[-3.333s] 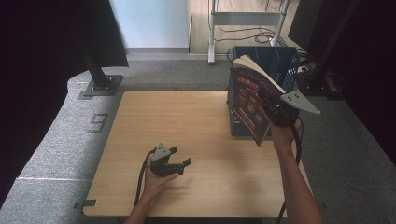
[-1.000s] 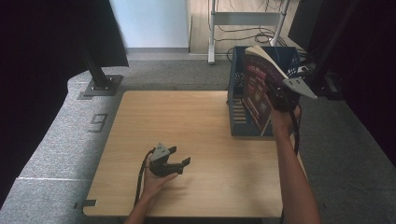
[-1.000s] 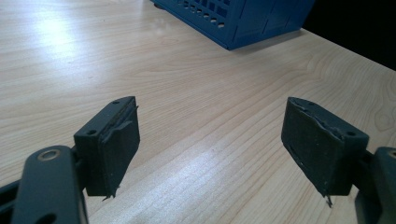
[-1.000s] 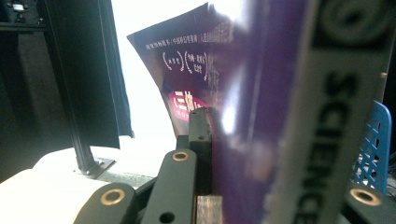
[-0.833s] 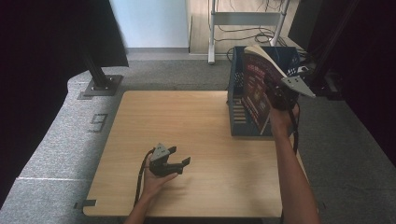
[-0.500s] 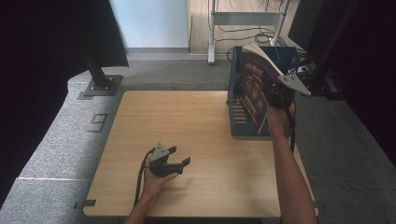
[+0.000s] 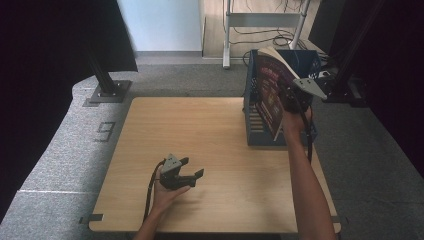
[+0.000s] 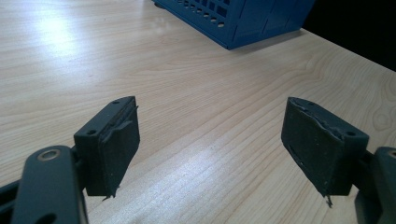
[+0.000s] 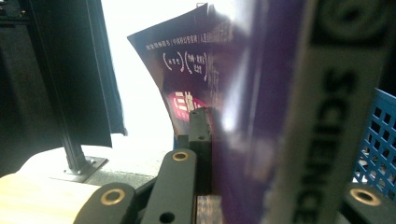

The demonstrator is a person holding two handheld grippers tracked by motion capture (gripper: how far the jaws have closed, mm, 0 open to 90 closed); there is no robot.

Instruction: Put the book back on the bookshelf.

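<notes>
Grey carpet surrounds a pale wooden table (image 7: 210,140), with black curtains hanging at both sides and a metal stand behind. At the table's far right edge stands a blue perforated crate (image 7: 260,125). From the bottom of the high view the person's right forearm stretches long and nearly straight up to that crate, the hand raised at its near rim and carrying the right gripper (image 7: 292,97), its grey three-cornered plate tilted on top. Its jaws are clenched on a dark purple magazine (image 7: 270,95), which is held upright and leaning over the crate's front wall, its upper pages curling; in the right gripper view the cover (image 9: 243,116) presses against the black jaw, with the crate's blue grid at the right edge. Near the table's front left, the left hand rests low on the wood, the forearm short and bent in, holding the left gripper (image 7: 186,175) level just above the surface. Its jaws stand wide apart with nothing between them, bare wood showing past the pads (image 8: 114,144).
</notes>
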